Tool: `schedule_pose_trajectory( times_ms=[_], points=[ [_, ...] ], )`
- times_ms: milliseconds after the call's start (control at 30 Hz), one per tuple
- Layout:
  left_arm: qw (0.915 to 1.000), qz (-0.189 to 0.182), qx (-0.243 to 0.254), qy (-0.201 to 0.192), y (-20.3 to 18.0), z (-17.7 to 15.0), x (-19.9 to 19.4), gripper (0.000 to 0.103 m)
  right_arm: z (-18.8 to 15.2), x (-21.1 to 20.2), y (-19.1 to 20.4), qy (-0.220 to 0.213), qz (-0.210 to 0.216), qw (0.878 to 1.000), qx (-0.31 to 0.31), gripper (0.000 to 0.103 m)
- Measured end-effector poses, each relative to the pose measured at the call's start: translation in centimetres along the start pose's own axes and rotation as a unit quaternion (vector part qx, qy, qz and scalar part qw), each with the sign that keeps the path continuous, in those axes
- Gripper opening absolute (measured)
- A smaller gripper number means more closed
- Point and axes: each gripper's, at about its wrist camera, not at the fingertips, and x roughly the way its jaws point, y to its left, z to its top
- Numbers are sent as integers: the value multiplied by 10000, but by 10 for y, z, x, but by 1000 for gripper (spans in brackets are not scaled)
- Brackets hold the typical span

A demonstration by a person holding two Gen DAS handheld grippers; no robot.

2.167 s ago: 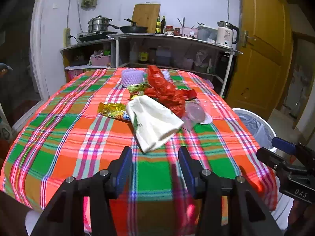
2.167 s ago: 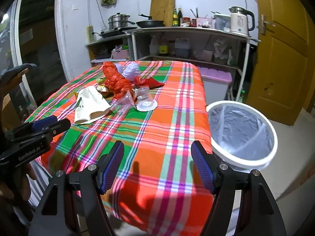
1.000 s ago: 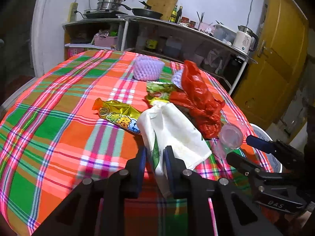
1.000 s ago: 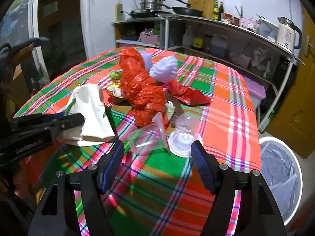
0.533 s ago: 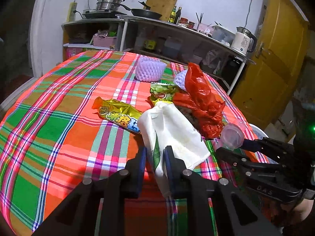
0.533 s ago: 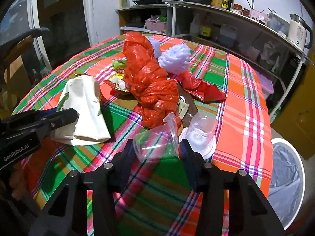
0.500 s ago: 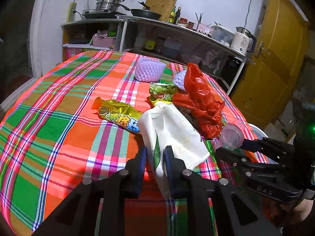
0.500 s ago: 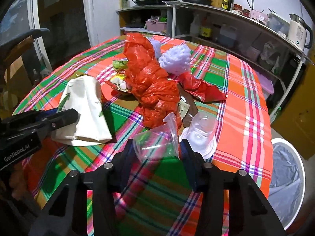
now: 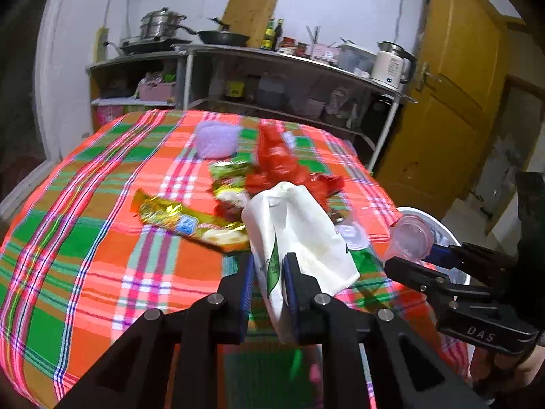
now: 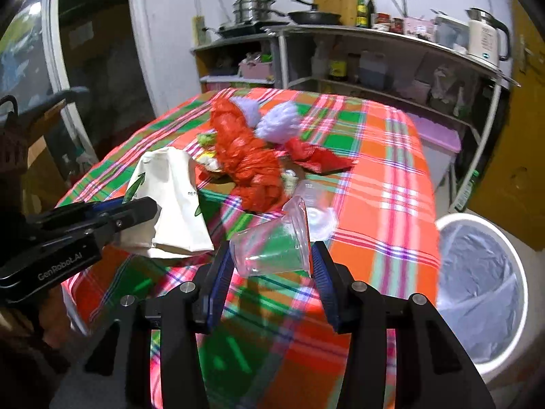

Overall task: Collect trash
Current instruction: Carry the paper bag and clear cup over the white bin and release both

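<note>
White paper bag (image 9: 299, 235) lifted off table; clear plastic cup (image 10: 272, 250) on side, lifted.

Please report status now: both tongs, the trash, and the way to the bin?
Left tongs shut on white paper bag. Right tongs shut on clear cup. Bin open, unobstructed.

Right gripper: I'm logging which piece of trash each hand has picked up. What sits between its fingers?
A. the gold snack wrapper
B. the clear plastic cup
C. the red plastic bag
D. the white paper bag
B: the right gripper is closed on the clear plastic cup, which lies sideways between its pads, while the white paper bag is pinched in the left gripper.
</note>
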Motion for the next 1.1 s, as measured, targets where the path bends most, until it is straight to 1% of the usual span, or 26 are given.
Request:
schedule_pose_trajectory(
  times_ms=[133,300,600,700,867,1100],
  points=[
    [9996,-161,232,-36,-29,7,-1,18,-7,-18,-23,-126,-180,9995,236,47],
    [9976,-421,545,-44,-68,19,8,18,-17,-38,-60,-252,-490,9967,599,47],
    [9905,-883,1041,162,-138,30,46,18,-40,-61,-131,-315,-1103,9850,1290,47],
    [9873,-1017,1196,258,-160,31,62,18,-46,-62,-149,-299,-1222,9816,1439,47],
    [9828,-1226,1300,472,-184,34,92,18,-55,-57,-174,-197,-1360,9767,1647,47],
    [9772,-1431,1304,869,-204,34,133,17,-67,-39,-204,42,-1440,9711,1905,47]
  ],
)
